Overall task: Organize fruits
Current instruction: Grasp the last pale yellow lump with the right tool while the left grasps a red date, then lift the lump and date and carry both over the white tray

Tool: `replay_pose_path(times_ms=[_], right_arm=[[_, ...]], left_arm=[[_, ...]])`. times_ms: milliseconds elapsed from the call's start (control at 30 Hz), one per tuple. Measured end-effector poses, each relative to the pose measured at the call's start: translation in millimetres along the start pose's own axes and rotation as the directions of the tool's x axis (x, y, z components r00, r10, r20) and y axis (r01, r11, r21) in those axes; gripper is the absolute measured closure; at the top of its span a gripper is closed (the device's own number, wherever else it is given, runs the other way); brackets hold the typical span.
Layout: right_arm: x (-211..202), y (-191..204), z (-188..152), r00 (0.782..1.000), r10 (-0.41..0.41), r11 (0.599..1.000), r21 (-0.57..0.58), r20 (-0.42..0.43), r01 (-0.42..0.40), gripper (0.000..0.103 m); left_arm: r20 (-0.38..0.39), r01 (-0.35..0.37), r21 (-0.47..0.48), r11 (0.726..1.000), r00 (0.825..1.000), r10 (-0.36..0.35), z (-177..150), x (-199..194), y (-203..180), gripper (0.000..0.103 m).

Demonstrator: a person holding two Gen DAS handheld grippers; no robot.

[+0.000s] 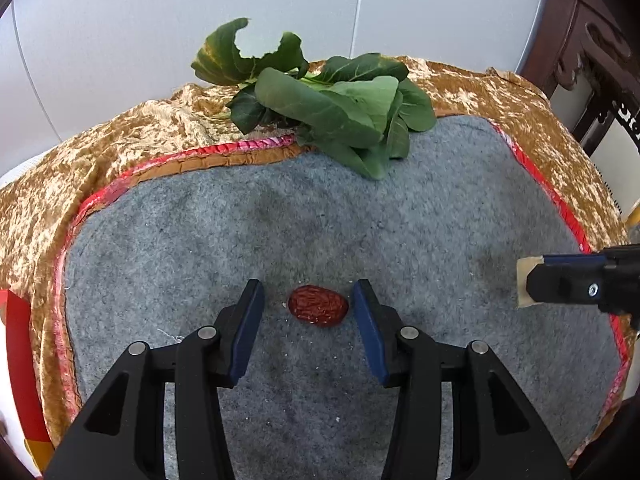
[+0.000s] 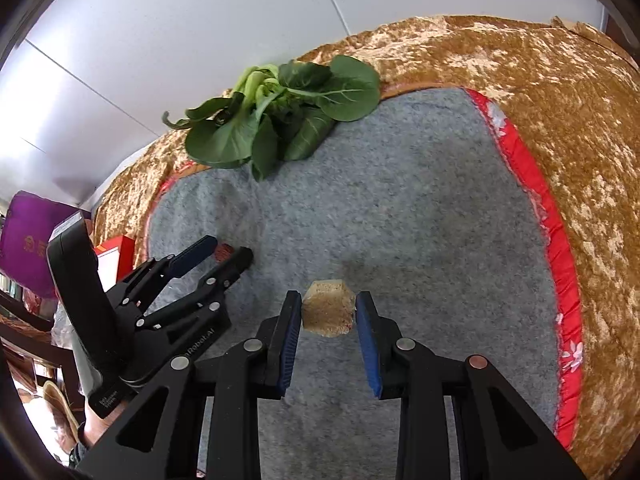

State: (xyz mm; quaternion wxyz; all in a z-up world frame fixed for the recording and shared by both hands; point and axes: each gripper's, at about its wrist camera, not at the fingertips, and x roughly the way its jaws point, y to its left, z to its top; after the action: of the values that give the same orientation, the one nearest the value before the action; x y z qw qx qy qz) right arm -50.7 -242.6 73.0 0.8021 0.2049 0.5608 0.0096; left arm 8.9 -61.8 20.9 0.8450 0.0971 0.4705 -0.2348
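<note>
The left gripper (image 1: 308, 308) is wide open around a red date (image 1: 318, 305) lying on the grey mat (image 1: 400, 220) near the table's front edge, neither finger touching it. Close evenly so the wrinkled date doesn't roll. The right gripper (image 2: 328, 312) brackets a tan cube (image 2: 328, 307); whether it pinches it is unclear. The leafy greens (image 1: 320, 108) lie at the far edge. No container is in view.

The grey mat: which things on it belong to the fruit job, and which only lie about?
Belong to the job:
- red date, between the open fingers of the left tool
- tan cube, between the open fingers of the right tool

Only lying about:
- leafy greens at the far edge of the grey mat
- gold cloth
</note>
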Motion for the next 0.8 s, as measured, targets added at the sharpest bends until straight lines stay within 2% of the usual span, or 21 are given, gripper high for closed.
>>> replay_pose_path(times_ms=[33, 100, 400, 600, 800], right_arm=[[0, -2, 0, 1.000, 0.000, 1.000, 0.005, -0.001, 0.000, 0.075], [0, -4, 0, 1.000, -0.004, 1.000, 0.007, -0.001, 0.004, 0.075], [0, 2, -2, 1.000, -0.001, 1.000, -0.005, 0.002, 0.001, 0.075], [6, 15, 0, 1.000, 0.017, 1.000, -0.019, -0.002, -0.017, 0.075], [15, 48, -4, 0.999, 0.047, 0.996, -0.073, -0.015, -0.048, 0.075]], left_arm=[[0.005, -0.001, 0.006, 1.000, 1.000, 0.001, 0, 0, -1, 0.062], [0.008, 0.009, 0.012, 1.000, 1.000, -0.009, -1, 0, -1, 0.077], [0.020, 0.005, 0.039, 0.999, 1.000, -0.006, -6, -9, -1, 0.077], [-0.007, -0.055, 0.020, 0.998, 0.998, 0.055, -18, -32, 11, 0.077], [-0.004, -0.115, 0.008, 0.993, 0.993, 0.115, -41, -68, 30, 0.077]])
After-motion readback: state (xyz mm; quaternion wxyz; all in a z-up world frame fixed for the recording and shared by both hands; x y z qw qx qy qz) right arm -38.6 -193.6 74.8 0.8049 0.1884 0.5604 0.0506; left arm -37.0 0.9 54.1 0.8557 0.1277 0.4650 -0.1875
